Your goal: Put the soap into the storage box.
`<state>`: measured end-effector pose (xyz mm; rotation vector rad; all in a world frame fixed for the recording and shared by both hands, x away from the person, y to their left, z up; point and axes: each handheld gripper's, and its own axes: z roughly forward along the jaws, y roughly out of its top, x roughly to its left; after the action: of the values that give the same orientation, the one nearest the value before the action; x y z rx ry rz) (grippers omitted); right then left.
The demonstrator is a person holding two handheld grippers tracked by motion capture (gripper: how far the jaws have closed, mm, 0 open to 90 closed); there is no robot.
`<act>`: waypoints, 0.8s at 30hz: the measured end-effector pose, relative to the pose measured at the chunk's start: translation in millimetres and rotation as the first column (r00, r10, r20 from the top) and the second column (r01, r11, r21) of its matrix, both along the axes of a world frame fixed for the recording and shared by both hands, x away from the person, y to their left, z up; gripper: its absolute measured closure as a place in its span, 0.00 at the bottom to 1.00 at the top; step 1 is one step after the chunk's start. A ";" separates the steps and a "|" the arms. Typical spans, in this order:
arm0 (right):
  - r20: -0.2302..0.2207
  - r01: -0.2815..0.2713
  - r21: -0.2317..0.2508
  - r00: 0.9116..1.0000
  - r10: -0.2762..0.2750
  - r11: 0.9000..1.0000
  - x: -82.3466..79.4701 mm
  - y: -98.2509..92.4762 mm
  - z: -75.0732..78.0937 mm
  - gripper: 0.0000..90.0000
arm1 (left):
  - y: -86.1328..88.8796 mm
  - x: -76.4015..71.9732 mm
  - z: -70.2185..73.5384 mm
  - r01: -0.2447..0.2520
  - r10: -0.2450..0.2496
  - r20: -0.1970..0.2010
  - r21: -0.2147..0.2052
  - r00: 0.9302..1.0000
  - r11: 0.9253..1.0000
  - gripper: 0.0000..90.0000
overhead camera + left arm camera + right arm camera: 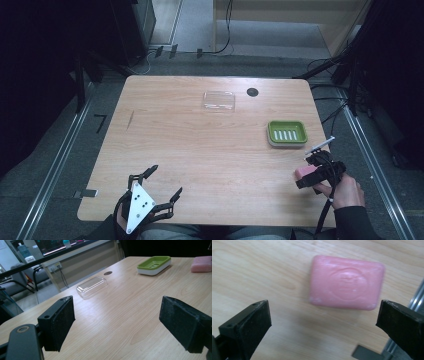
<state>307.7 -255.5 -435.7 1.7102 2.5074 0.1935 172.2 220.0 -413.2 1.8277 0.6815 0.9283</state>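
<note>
- The left gripper [163, 184] is at the lower left of the high view, over the near edge of the wooden counter [200, 150]. Its jaws are wide apart and nothing is between them.
- A grey three-cornered plate sits on top of this gripper, and a hand [120, 216] holds it from the bottom edge of the frame.
- In the left gripper view, the counter between the two black jaws is bare.
- A clear lid [219, 100] lies flat in the upper middle of the high view. In the left gripper view the lid [91, 286] is left of the middle.
- A small dark round spot [252, 91] is in the counter just to the right of the lid.
- A green soap dish [286, 133] sits at the right side of the high view. In the left gripper view it is at the top, right of the middle.
- The pink soap [304, 172] lies on the counter at the lower right of the high view, below the green dish and close to the counter's right edge.
- The right gripper [324, 322] hangs just above the soap. Its jaws are apart and do not touch the soap [346, 282], which lies in the upper middle of the right gripper view.
- The right hand [345, 192] holds this gripper at the lower right of the high view.
</note>
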 end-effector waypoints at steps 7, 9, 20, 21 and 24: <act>-0.017 0.032 0.036 0.999 -0.032 0.999 10.5 -11.5 -4.1 0.00 | -0.4 0.1 0.0 0.001 -0.001 -0.001 0.003 1.000 1.000 0.15; -0.021 0.035 0.043 0.999 -0.034 0.998 13.5 -12.5 -5.5 0.00 | -0.4 0.1 -0.1 0.001 -0.001 -0.002 0.004 1.000 1.000 0.15; -0.065 0.038 0.037 0.997 -0.036 0.999 31.4 -8.9 -17.9 0.00 | -0.2 0.2 -0.1 0.000 0.000 -0.002 0.001 1.000 1.000 0.15; -0.069 0.042 0.035 0.997 -0.040 0.998 32.3 -8.5 -18.7 0.00 | -0.2 0.3 -0.1 0.000 0.000 -0.002 0.001 1.000 1.000 0.15; -0.078 0.041 0.029 0.996 -0.039 0.999 36.0 -8.2 -22.4 0.00 | -0.2 0.2 0.0 0.000 0.000 -0.002 0.002 1.000 1.000 0.15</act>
<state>343.7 -263.7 -458.1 1.8117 2.5346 0.1656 172.4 219.8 -413.2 1.8302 0.6820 0.9277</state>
